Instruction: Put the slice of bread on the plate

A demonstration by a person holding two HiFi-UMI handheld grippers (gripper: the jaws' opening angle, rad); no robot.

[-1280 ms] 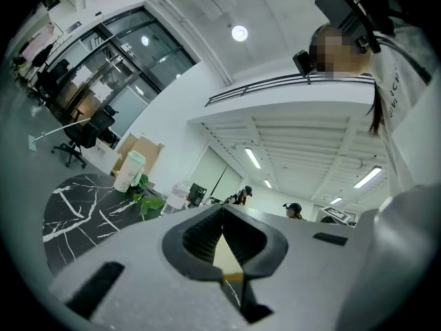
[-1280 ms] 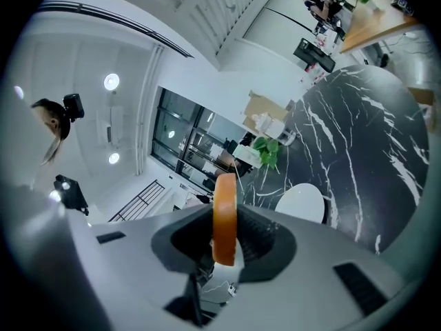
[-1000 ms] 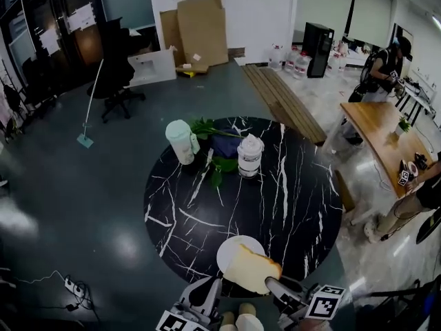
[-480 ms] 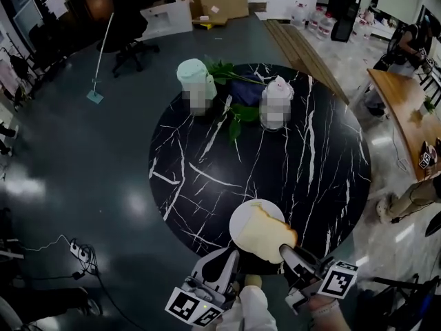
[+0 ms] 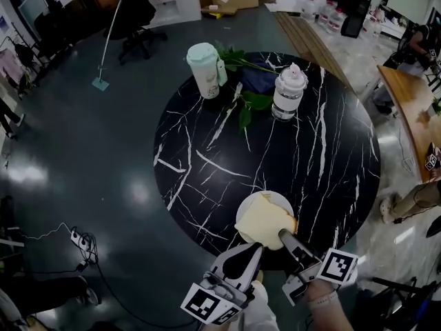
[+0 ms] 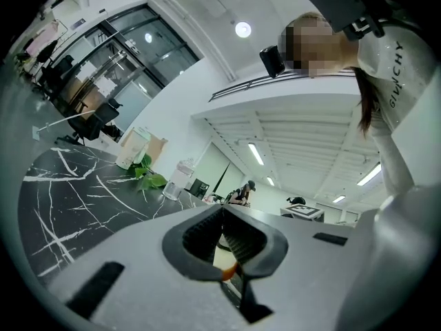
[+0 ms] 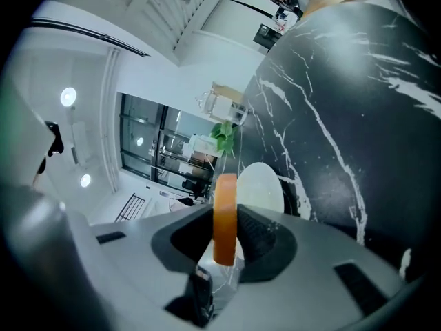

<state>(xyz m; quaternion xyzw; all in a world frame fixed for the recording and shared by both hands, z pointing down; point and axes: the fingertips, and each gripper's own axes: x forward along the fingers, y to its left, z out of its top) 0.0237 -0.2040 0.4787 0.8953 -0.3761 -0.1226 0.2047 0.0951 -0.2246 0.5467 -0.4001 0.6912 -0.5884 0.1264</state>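
Observation:
A slice of bread (image 5: 264, 221) with a brown crust hangs over the white plate (image 5: 273, 197), which sits at the near edge of the round black marble table (image 5: 207, 150). My right gripper (image 5: 284, 236) is shut on the slice's near corner. In the right gripper view the bread (image 7: 224, 212) stands edge-on between the pads, with the plate (image 7: 260, 185) just beyond. My left gripper (image 5: 256, 249) is at the table's near edge, left of the plate, and looks shut and empty. In the left gripper view its jaws (image 6: 222, 229) nearly meet.
At the table's far side stand a pale green cup (image 5: 205, 69), a clear jar with a white lid (image 5: 288, 92), green leaves (image 5: 251, 102) and a dark cloth (image 5: 258, 78). A wooden table (image 5: 413, 109) is at the right, an office chair (image 5: 141, 19) far left.
The bread has come down with my right gripper and now lies over the plate's near half. My left gripper has sunk slightly. The head view has tipped toward the table.

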